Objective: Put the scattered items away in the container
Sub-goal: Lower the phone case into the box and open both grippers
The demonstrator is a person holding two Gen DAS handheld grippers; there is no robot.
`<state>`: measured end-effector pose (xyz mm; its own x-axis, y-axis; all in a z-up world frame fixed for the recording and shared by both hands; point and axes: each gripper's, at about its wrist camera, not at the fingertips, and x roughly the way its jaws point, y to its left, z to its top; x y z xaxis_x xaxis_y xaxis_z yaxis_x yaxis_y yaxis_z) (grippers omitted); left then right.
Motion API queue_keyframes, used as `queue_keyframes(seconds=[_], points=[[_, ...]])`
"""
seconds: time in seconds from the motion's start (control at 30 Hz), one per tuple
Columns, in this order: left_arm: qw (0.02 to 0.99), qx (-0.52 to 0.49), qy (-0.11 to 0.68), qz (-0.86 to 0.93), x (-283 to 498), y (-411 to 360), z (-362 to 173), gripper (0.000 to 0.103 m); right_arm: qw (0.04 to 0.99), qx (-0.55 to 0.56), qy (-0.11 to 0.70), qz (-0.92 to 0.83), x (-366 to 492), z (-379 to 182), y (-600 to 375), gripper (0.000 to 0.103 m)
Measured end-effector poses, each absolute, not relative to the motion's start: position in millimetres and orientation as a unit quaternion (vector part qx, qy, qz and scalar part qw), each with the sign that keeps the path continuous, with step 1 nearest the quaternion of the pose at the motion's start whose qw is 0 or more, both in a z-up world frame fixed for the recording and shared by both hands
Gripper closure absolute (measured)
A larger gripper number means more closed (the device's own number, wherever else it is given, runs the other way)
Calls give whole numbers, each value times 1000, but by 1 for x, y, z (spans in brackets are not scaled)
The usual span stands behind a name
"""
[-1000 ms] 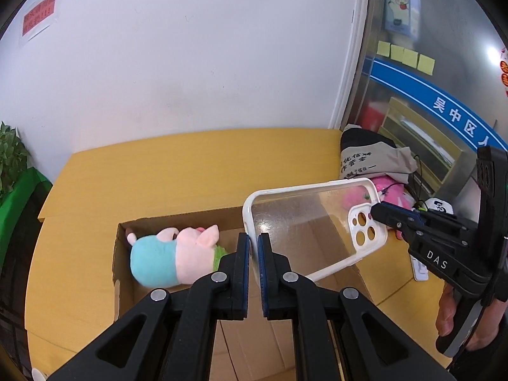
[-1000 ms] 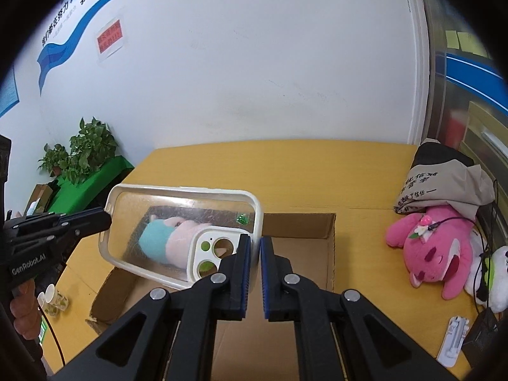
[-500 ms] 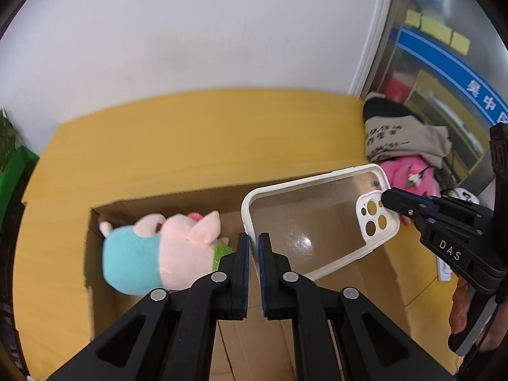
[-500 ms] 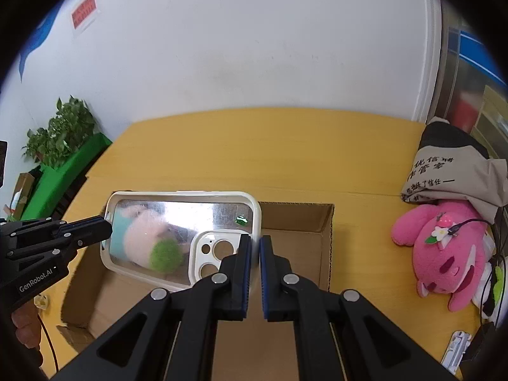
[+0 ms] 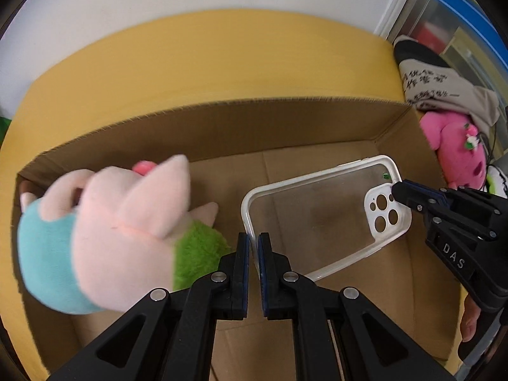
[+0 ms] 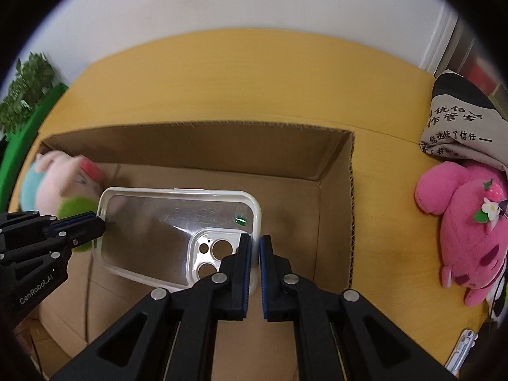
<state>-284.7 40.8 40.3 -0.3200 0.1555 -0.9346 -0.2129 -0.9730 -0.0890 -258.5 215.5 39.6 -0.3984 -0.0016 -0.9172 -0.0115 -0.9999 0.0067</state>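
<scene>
A clear white-rimmed phone case [image 5: 320, 219] is gripped by left gripper [image 5: 254, 244] and right gripper [image 6: 255, 247] inside the brown cardboard box [image 6: 197, 146], a pastel plush toy [image 5: 104, 238] at 9 o'clock.

Yellow table [image 6: 241, 73] against white wall [image 6: 222, 0].

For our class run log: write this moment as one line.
left claw: shut on clear white-rimmed phone case | right claw: shut on same case | case over open brown cardboard box | pastel plush toy: inside box

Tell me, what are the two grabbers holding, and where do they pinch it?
Both hold one clear phone case over the cardboard box. The left gripper pinches the plain end's rim; the right gripper pinches the rim by the camera cutout.
</scene>
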Motion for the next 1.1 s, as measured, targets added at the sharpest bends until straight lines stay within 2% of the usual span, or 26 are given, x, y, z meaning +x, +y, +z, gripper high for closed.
queue_keyframes(seconds=[0.1,0.2,0.27,0.33,0.4,0.43,0.47,0.5,0.53,0.57,0.77,0.9,1.1], points=[[116,-578,18,808,-288,38,32,98,7,-547,-4,837,-261,31,213,97],[113,-576,13,809,-290,36,31,98,20,-528,-4,849,-259,32,216,91],[114,-569,9,815,-290,31,35,96,26,-516,-1,856,-256,38,218,80],[113,-558,13,822,-286,29,44,84,33,-499,-1,866,-250,50,219,65],[118,-538,18,834,-277,28,60,61,30,-476,0,879,-237,69,219,59],[120,-525,21,843,-270,27,70,55,25,-465,4,885,-229,78,219,53],[121,-507,24,853,-261,25,81,44,19,-455,10,890,-220,87,219,48],[122,-484,26,866,-249,23,95,34,10,-446,17,895,-209,96,218,38],[125,-458,26,880,-233,19,110,30,2,-437,23,899,-195,103,216,28],[128,-434,27,891,-216,16,123,22,-6,-429,25,903,-181,109,214,25],[111,-296,51,947,-91,-14,165,1,-21,-373,-12,928,-85,119,195,24],[88,-279,29,956,-40,-33,163,0,20,-354,-13,935,-42,105,189,24],[88,-278,15,956,16,-44,150,0,42,-353,30,934,4,92,182,24]])
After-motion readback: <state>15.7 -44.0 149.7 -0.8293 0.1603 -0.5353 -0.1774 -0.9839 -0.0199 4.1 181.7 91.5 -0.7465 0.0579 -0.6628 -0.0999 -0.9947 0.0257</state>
